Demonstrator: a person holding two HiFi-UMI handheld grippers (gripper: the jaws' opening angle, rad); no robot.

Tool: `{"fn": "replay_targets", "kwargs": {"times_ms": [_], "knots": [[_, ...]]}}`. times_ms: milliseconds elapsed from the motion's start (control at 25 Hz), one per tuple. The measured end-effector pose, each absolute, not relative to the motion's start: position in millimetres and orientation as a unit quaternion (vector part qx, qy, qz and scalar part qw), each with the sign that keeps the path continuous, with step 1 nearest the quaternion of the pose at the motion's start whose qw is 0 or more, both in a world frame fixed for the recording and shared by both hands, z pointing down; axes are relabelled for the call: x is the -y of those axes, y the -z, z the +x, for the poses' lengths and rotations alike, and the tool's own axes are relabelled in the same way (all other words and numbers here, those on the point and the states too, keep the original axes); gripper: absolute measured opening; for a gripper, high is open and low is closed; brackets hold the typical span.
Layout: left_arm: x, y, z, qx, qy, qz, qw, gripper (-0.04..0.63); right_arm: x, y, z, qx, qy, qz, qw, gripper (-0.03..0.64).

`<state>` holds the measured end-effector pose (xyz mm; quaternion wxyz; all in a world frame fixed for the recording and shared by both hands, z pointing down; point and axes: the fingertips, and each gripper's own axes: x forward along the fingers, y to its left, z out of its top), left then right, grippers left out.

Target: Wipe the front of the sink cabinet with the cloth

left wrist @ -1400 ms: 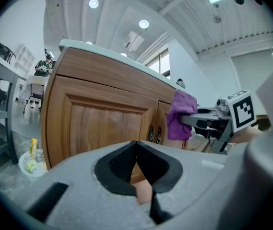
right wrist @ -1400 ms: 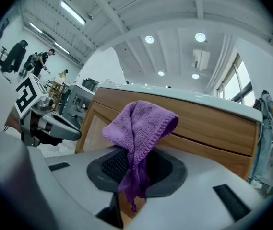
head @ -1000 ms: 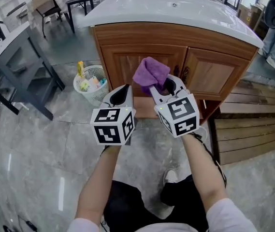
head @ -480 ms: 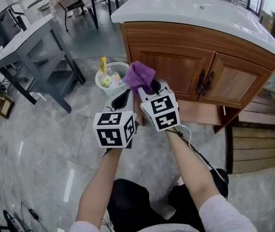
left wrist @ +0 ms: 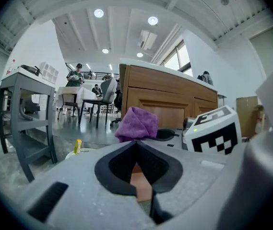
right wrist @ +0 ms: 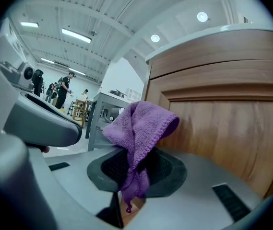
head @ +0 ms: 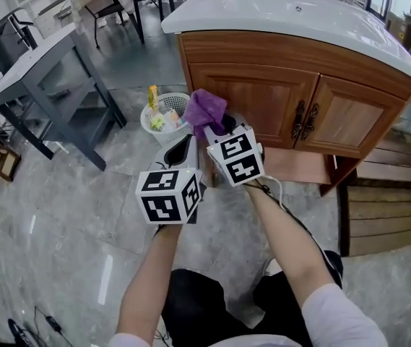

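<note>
A purple cloth [head: 206,110] is bunched between the jaws of my right gripper [head: 218,129], which is shut on it and held just short of the left door of the wooden sink cabinet [head: 263,96]. In the right gripper view the purple cloth [right wrist: 138,135] stands up in a fold, with the cabinet front [right wrist: 222,128] close behind it. My left gripper [head: 183,149] hangs beside and below the right one, shut on nothing. The left gripper view shows the cloth [left wrist: 137,124] and the cabinet [left wrist: 165,99] ahead.
A white countertop [head: 299,20] with a sink caps the cabinet. A white waste basket [head: 163,116] with bottles stands on the floor left of the cabinet. A grey table [head: 50,71] is further left. Wooden boards [head: 389,208] lie on the right.
Over the past second the view swung right, so the cabinet sits further right. Both grippers shifted left toward the cabinet's left door. The cloth stays gripped.
</note>
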<state>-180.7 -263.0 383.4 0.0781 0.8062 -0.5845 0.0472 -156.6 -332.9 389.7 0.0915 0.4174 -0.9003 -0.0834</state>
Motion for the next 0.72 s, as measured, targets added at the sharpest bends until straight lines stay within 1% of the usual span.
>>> {"fn": "replay_targets", "kwargs": {"times_ms": [200,720], "knots": [[265.5,-382.4,-162.3,0.569,-0.049,0.817,0.075,0.005,333.1,-391.5,-135.1,0.888,0.091,0.438,0.107,0.075],[273.0,-378.8,-101.4,0.518,-0.041,0.851,0.073,0.005,323.3,-387.4,-53.9,0.856,0.075,0.5,0.109,0.075]]}}
